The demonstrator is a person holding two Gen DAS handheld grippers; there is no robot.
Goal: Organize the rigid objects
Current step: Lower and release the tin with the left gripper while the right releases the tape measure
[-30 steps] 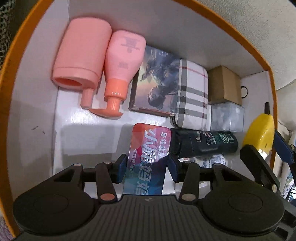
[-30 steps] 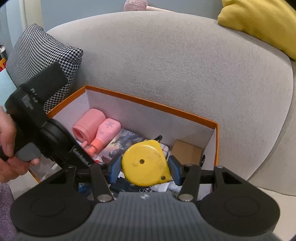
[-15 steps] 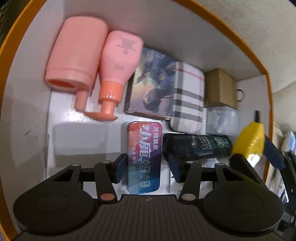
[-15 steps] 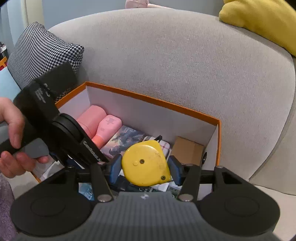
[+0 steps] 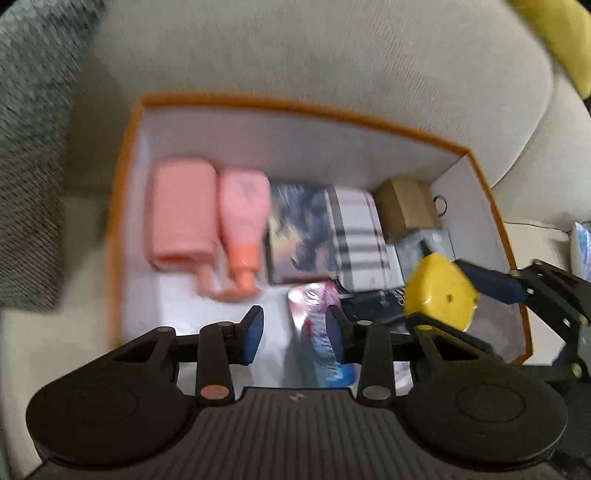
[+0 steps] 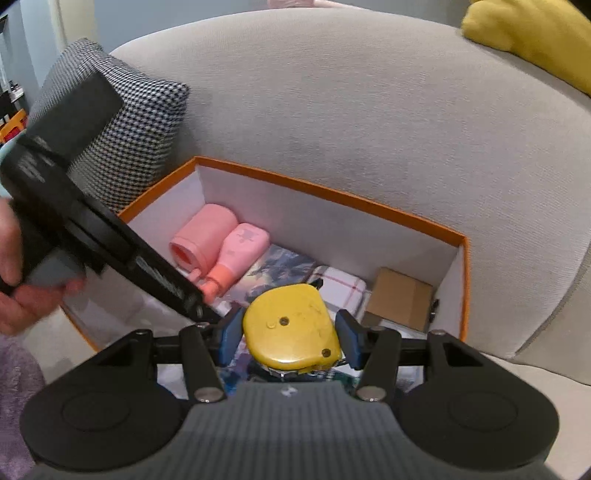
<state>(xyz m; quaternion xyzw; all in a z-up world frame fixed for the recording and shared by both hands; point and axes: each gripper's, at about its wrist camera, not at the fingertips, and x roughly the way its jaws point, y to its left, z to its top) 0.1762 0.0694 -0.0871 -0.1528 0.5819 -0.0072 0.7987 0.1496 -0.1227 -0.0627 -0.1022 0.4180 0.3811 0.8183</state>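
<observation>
An orange-rimmed white box [image 5: 295, 107] [image 6: 332, 192] sits on a grey sofa. In it lie two pink bottles [image 5: 207, 218] [image 6: 221, 251], a picture box [image 5: 299, 232], a plaid case [image 5: 358, 236], a brown carton [image 5: 406, 203] [image 6: 400, 297] and a colourful tin [image 5: 317, 325]. My left gripper [image 5: 294, 334] is open and empty above the box's front, the tin lying below it. My right gripper [image 6: 290, 334] is shut on a yellow tape measure [image 6: 291, 325] [image 5: 439, 291] over the box's right part.
A houndstooth cushion [image 6: 122, 122] stands left of the box. A yellow cushion [image 6: 535, 33] lies on the sofa back at the right. The sofa backrest [image 6: 369, 129] rises just behind the box.
My left gripper has let go of the colourful tin in the box, opened, and drawn up and back. The right gripper has stayed over the box with the tape measure.
</observation>
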